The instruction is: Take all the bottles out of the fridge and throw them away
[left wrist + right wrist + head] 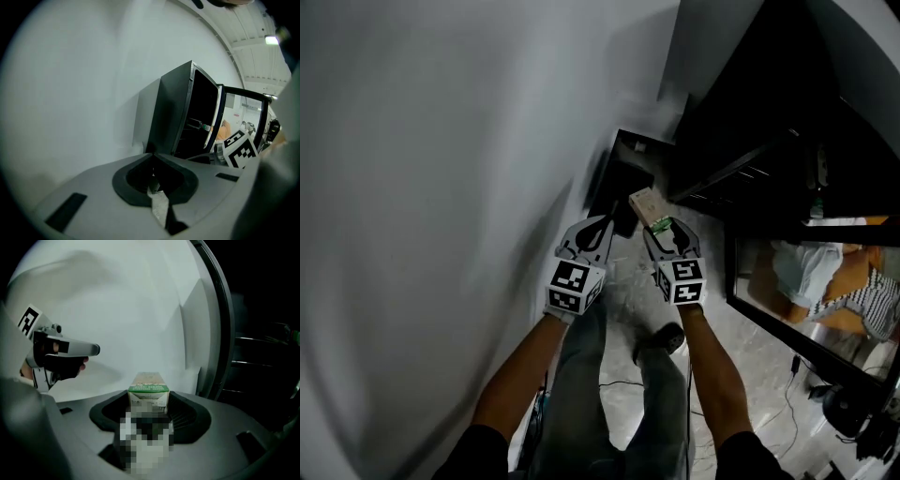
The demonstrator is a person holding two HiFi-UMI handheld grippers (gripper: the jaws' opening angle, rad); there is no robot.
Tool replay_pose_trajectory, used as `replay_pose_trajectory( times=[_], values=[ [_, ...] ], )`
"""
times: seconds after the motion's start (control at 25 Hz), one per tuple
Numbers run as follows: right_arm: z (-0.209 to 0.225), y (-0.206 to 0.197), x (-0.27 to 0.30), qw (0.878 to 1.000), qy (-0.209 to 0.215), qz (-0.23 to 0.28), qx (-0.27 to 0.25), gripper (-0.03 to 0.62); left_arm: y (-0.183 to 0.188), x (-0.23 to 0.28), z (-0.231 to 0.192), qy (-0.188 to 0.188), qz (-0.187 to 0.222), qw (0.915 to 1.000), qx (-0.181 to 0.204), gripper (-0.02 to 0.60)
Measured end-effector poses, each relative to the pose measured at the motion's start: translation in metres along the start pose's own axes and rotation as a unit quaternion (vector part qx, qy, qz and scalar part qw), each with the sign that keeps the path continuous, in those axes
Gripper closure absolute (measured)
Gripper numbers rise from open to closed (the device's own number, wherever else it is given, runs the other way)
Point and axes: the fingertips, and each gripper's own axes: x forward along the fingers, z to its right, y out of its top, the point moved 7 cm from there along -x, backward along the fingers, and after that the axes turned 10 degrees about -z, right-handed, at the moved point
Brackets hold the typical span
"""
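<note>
In the right gripper point(661, 230), a carton point(649, 206) is clamped between the jaws: a pale beige box with a green band across its printed face, held just above the floor point(741, 328) near the open fridge point(769, 122). The carton's print is too small to be read, and its lower part cannot be made out in the right gripper view. The left gripper point(602, 228) is seen with jaws closed together, nothing between them. On a fridge shelf, what may be a bottle point(205, 125) with a greenish cap is visible, small and dim. The fridge interior is mostly lost in darkness. A dark box point(623, 178) sits low against the wall point(441, 187), partly hidden by the carton and grippers; what it is remains unclear.
</note>
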Motion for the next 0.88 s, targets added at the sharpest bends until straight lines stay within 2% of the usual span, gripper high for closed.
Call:
replay_pose_trajectory(
  times=[0.2,0.36,0.64,0.88],
  values=[
    [0.001,-0.017,0.055,1.0,0.012,-0.013,-0.012,0.326,-0.024,0.018,-0.015,0.013,0.0,0.9999,-0.005,0.575],
    [0.017,-0.023,0.091,1.0,0.013,-0.018,0.0,0.326,-0.035,0.024,-0.023,0.026,-0.002,0.9997,-0.002,0.575],
    [0.024,-0.025,0.124,0.999,0.014,-0.032,-0.003,0.324,-0.04,0.021,-0.034,0.041,0.005,0.999,-0.014,0.575],
    [0.022,-0.022,0.139,0.999,0.034,-0.036,0.021,0.309,-0.041,0.025,-0.034,0.036,0.009,0.999,-0.023,0.575]
  ],
)
